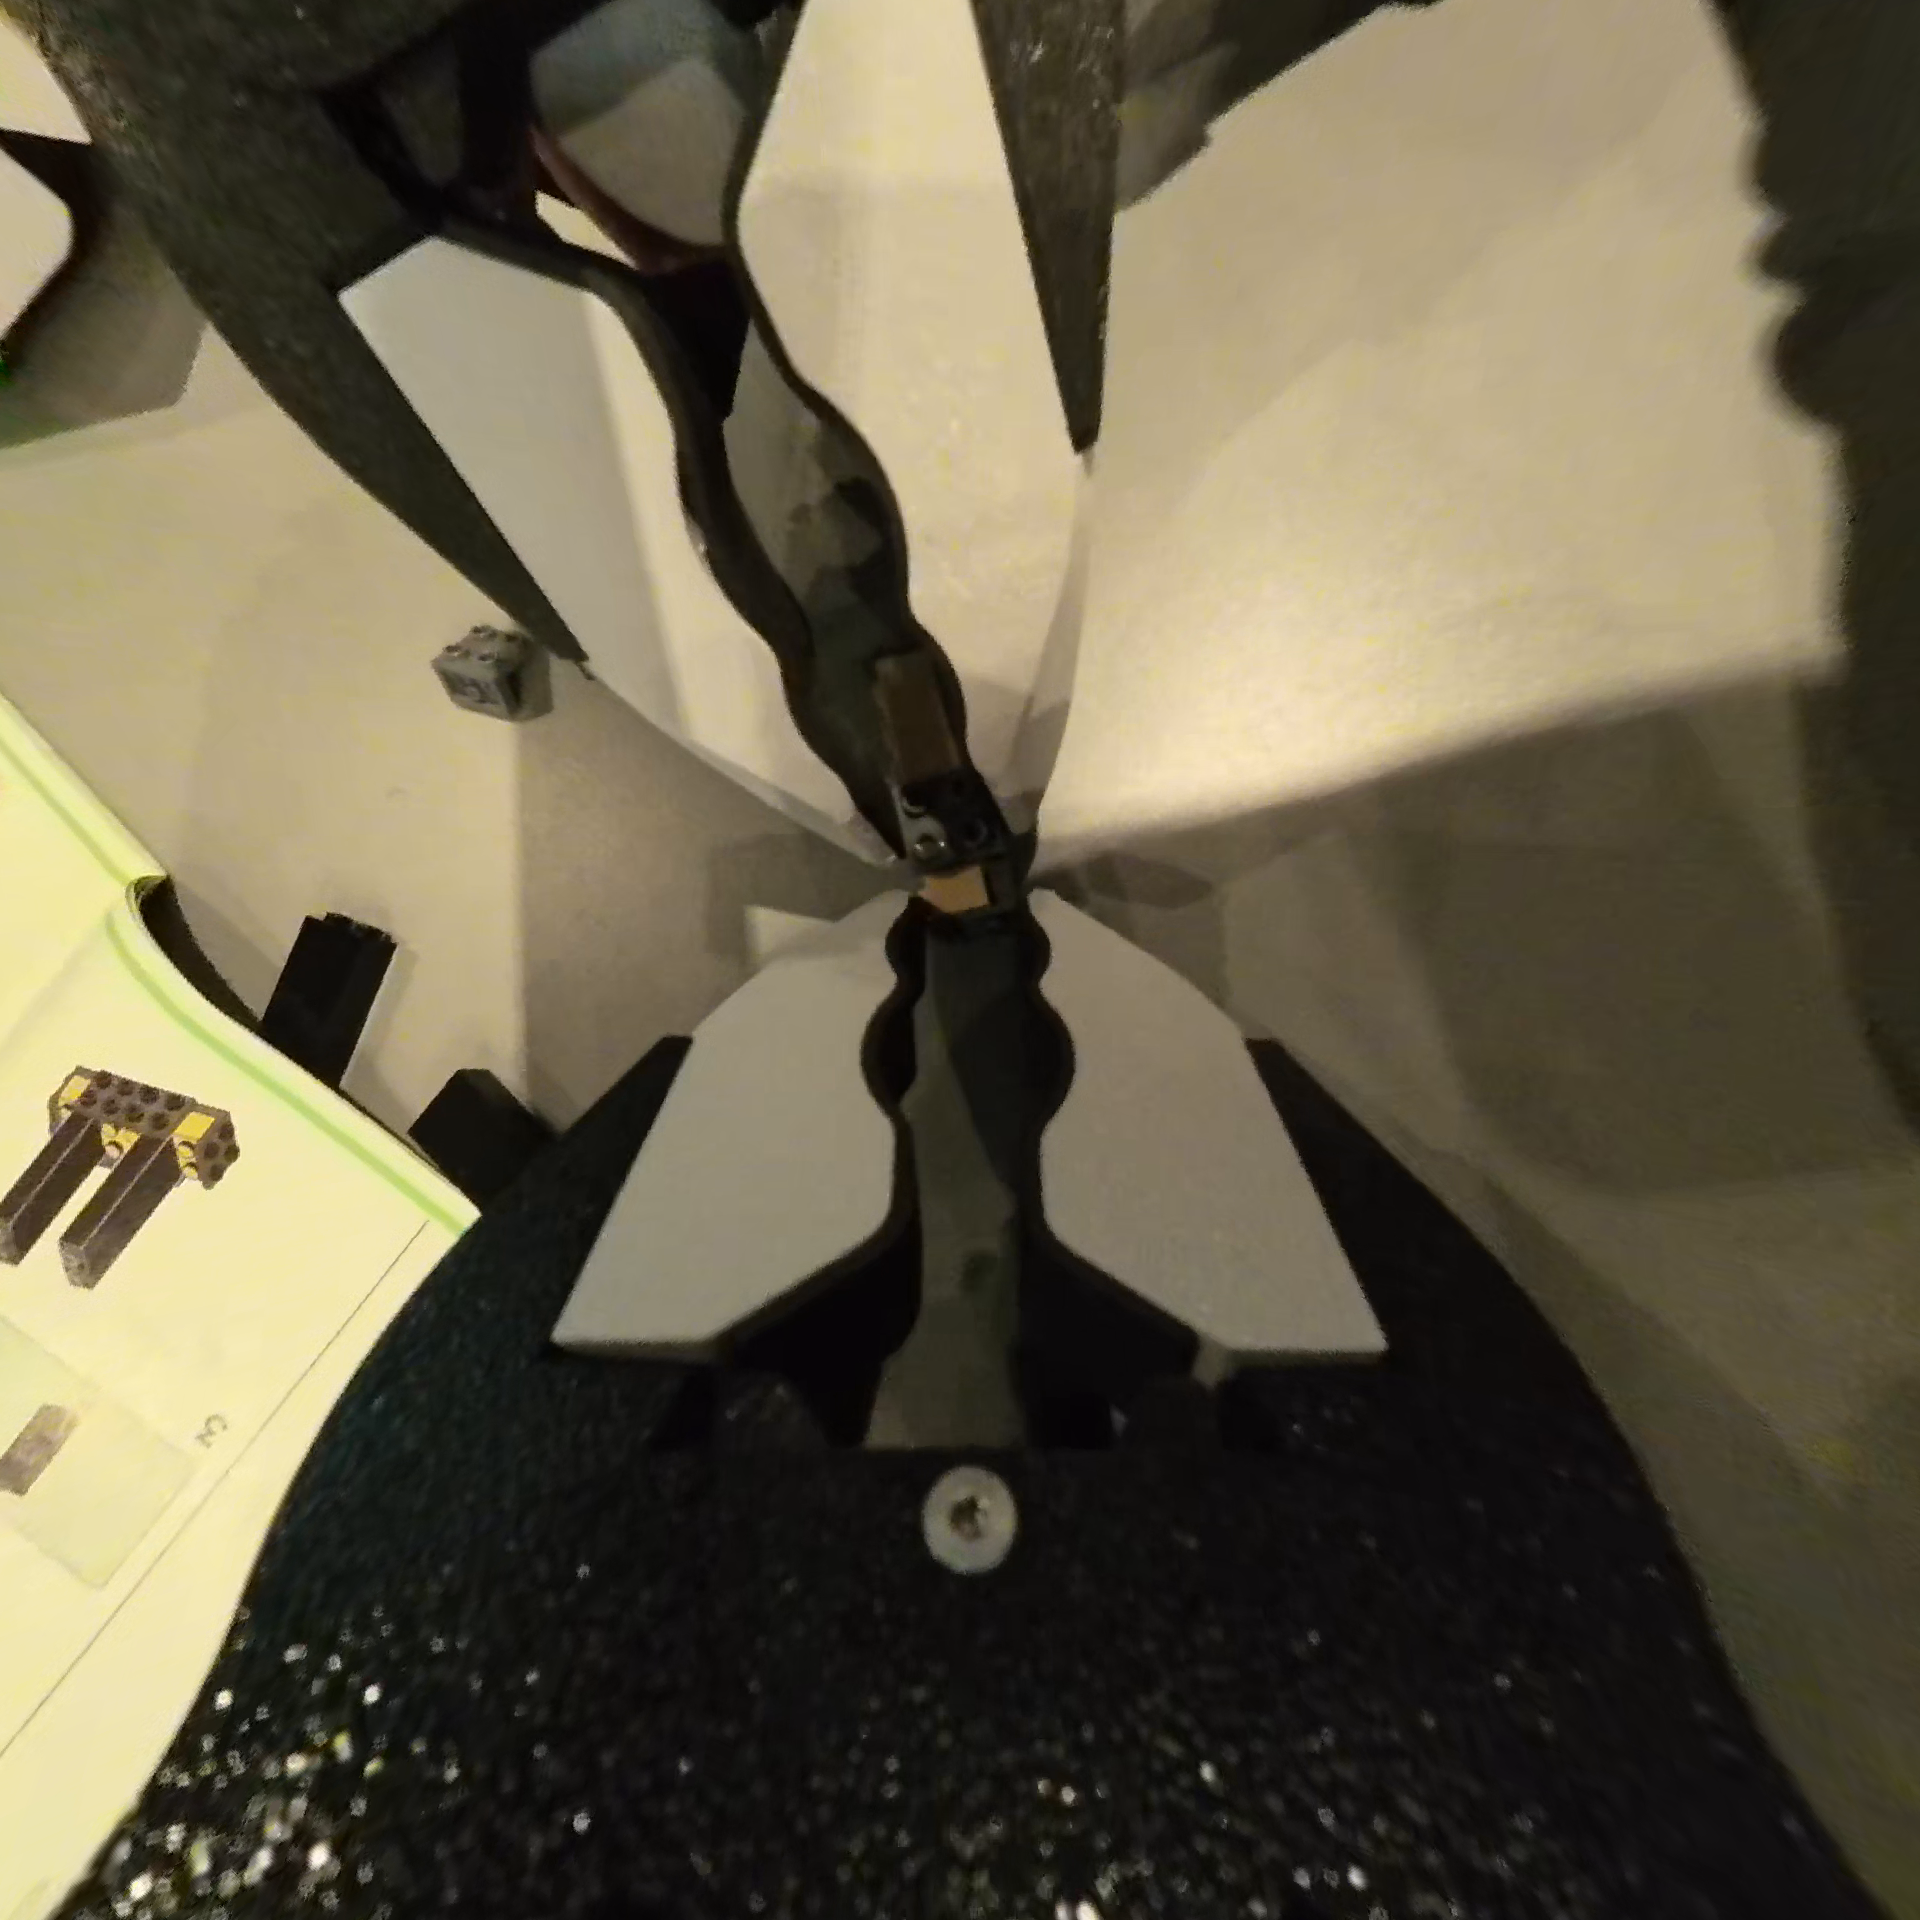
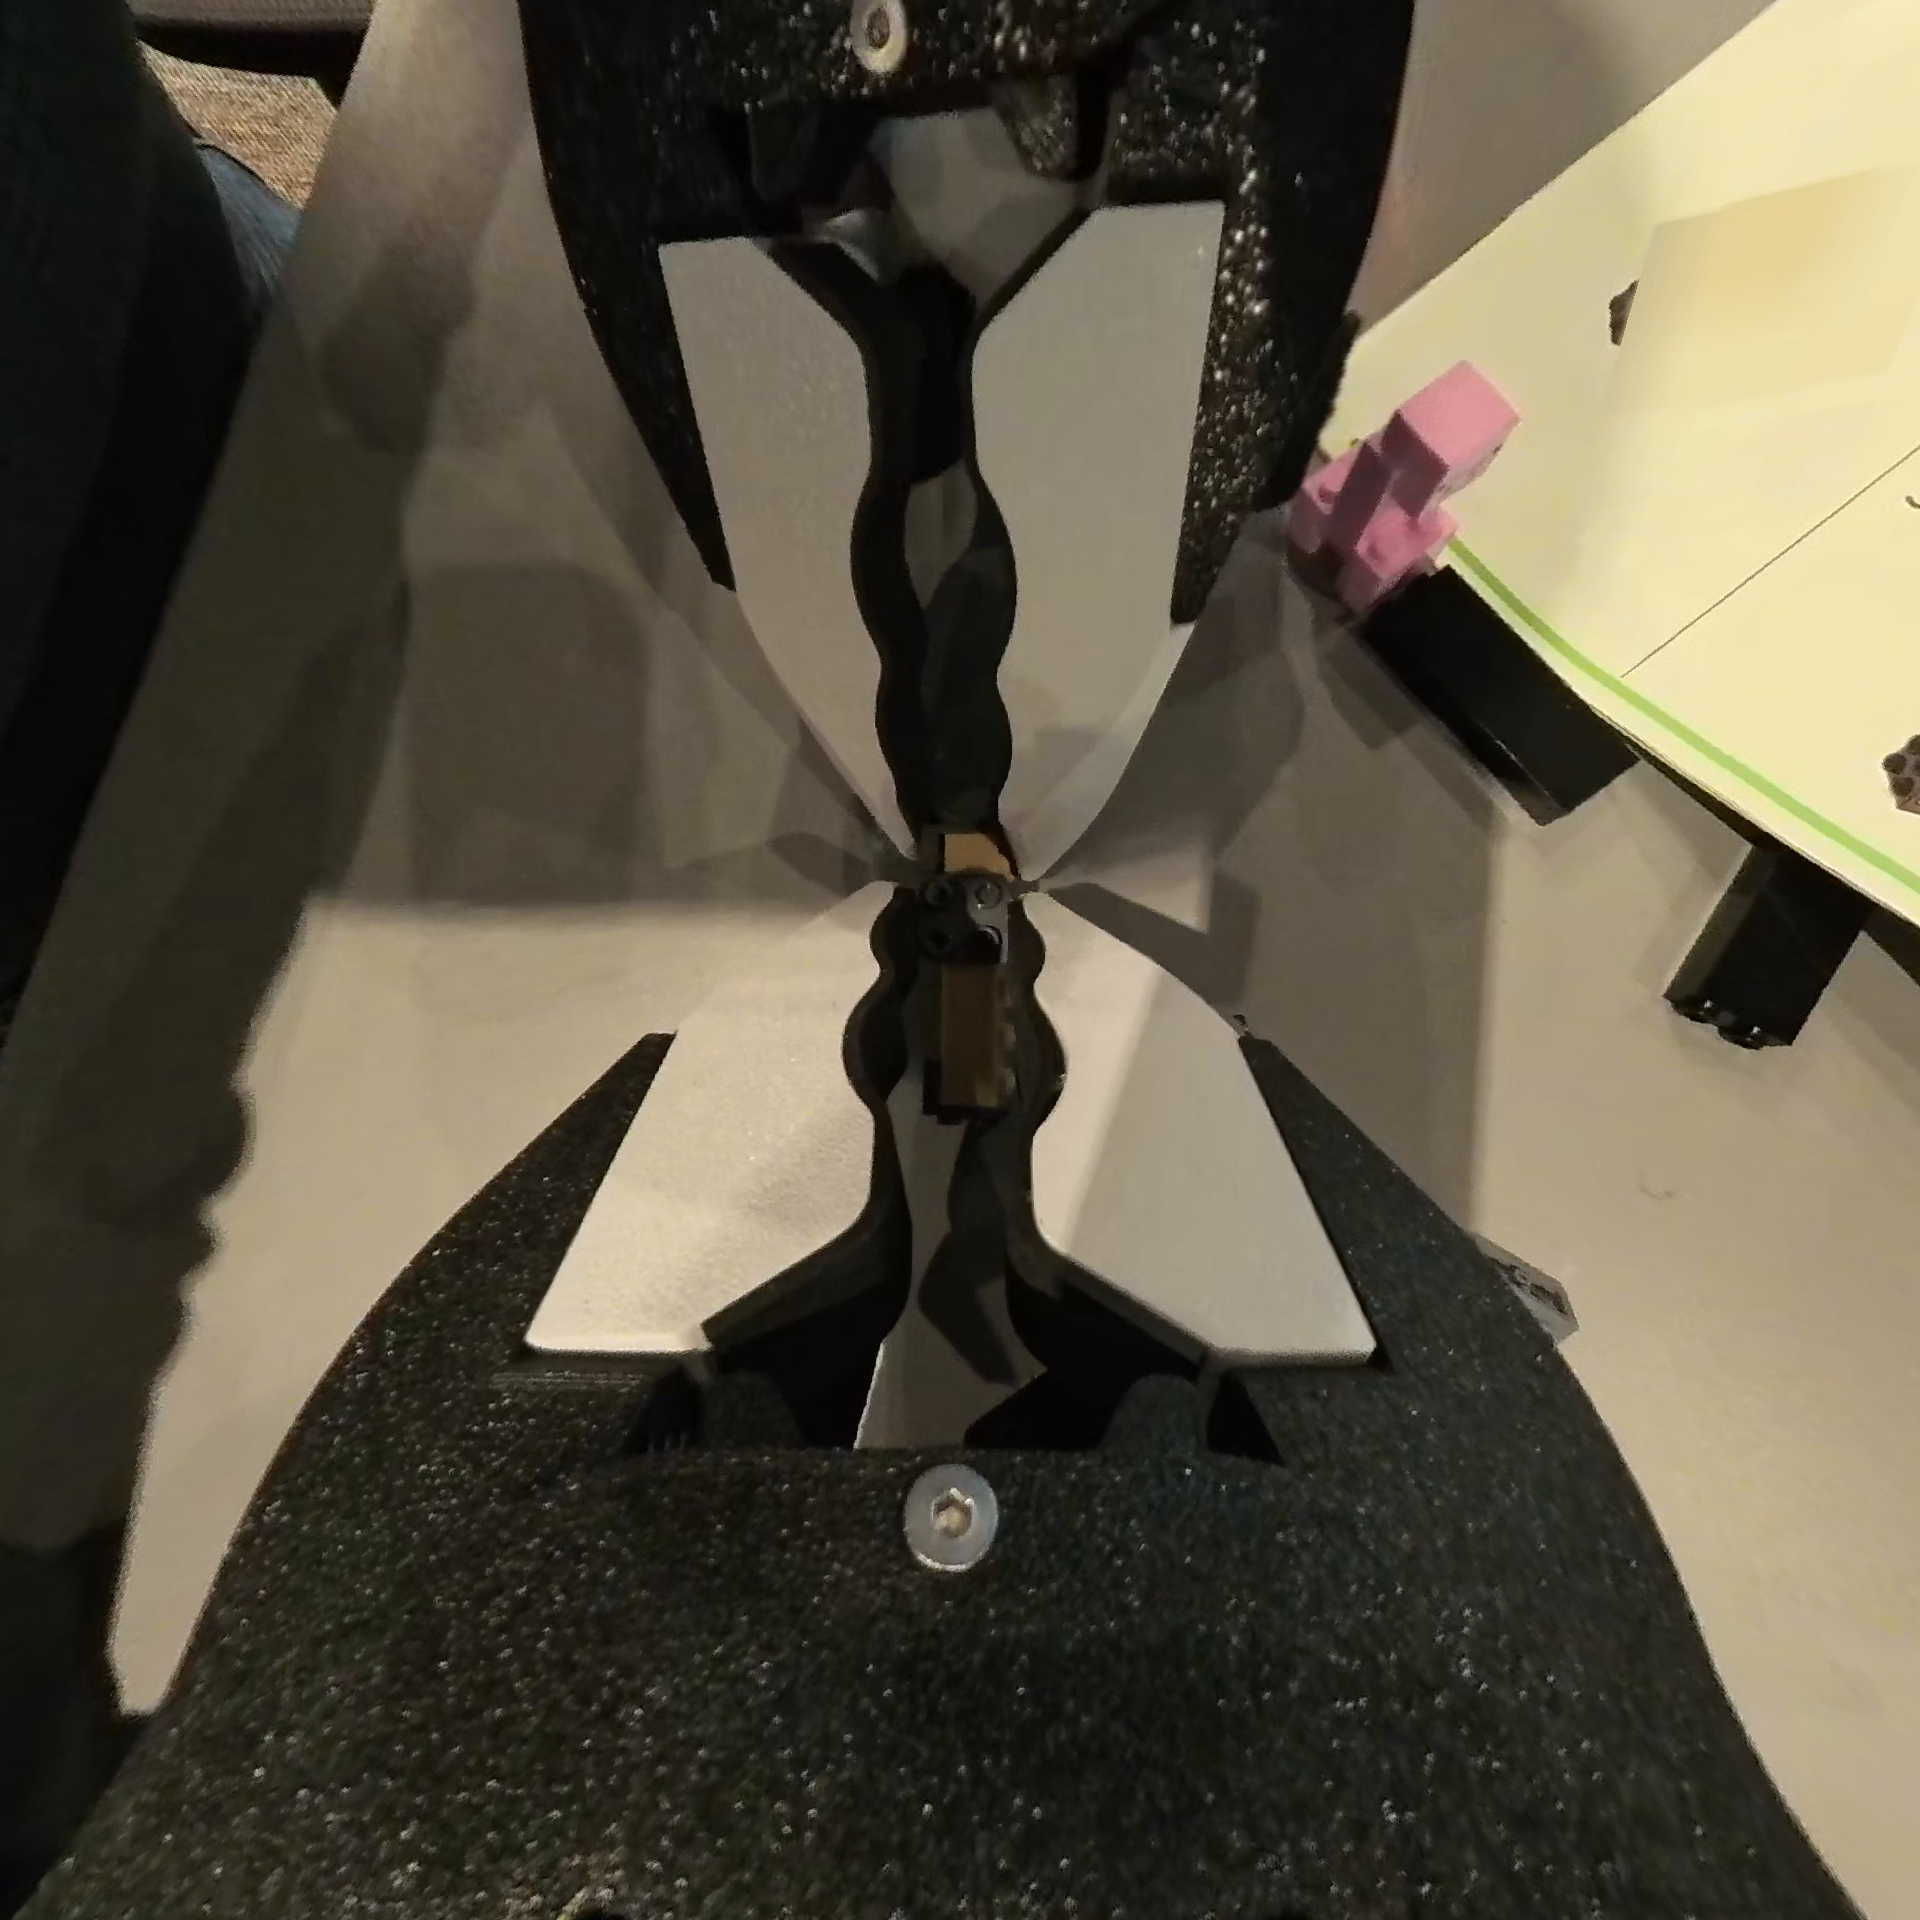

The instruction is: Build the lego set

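Observation:
My two grippers meet tip to tip above the white table (image 2: 540, 987). My left gripper (image 1: 961, 920) is shut on a small tan piece (image 1: 954, 891), which also shows in the right wrist view (image 2: 971, 850). My right gripper (image 2: 961, 935) is shut on a small black plate assembly (image 2: 951, 925) with a tan brick (image 2: 971, 1039) on it. In the left wrist view that assembly (image 1: 951, 821) sits in the right gripper (image 1: 940, 836) coming down from the top. The tan piece touches the black plate's end. The fingers hide most of both parts.
An open pale green instruction booklet (image 1: 156, 1143) lies at the left, with long black bricks (image 1: 327, 987) at its edge and a grey brick (image 1: 488, 675) beyond. The right wrist view shows the booklet (image 2: 1714, 468), a pink figure (image 2: 1403, 478), black bricks (image 2: 1496, 707) and a dark sleeve (image 2: 104, 623). The grippers are tip to tip, or close to it.

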The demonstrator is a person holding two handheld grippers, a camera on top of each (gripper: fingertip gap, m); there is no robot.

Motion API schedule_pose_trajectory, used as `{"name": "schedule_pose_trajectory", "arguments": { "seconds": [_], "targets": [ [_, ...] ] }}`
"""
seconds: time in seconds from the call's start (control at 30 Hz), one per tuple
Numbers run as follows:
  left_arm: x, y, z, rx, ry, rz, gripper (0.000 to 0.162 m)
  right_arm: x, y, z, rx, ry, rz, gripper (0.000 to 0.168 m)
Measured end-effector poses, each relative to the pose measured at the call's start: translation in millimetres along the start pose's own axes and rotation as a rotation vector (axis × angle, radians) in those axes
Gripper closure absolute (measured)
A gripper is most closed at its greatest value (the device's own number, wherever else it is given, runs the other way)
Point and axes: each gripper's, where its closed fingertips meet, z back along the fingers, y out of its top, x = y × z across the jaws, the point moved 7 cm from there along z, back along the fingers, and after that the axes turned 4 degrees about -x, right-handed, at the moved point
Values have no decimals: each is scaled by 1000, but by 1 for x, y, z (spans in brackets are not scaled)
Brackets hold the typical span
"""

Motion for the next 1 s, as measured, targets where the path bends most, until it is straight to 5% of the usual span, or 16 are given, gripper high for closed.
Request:
{"name": "schedule_pose_trajectory", "arguments": {
  "seconds": [0.33, 0.43, 0.53, 1.0],
  "targets": [
    [0, -2, -1, 43, 4, 17, 146, 0, 0, 0, -4, 1, -13, 152],
    [-1, -2, -2, 54, 78, 4, 132, 1, 0, -1, 2, 6, -19, 152],
    [0, 0, -4, 50, 48, -5, 144, 1, 1, -1, -2, 3, -17, 152],
    [-1, 2, -7, 47, 14, 55, 146, 1, -1, 1, -9, 10, -61, 152]
  ]
}}
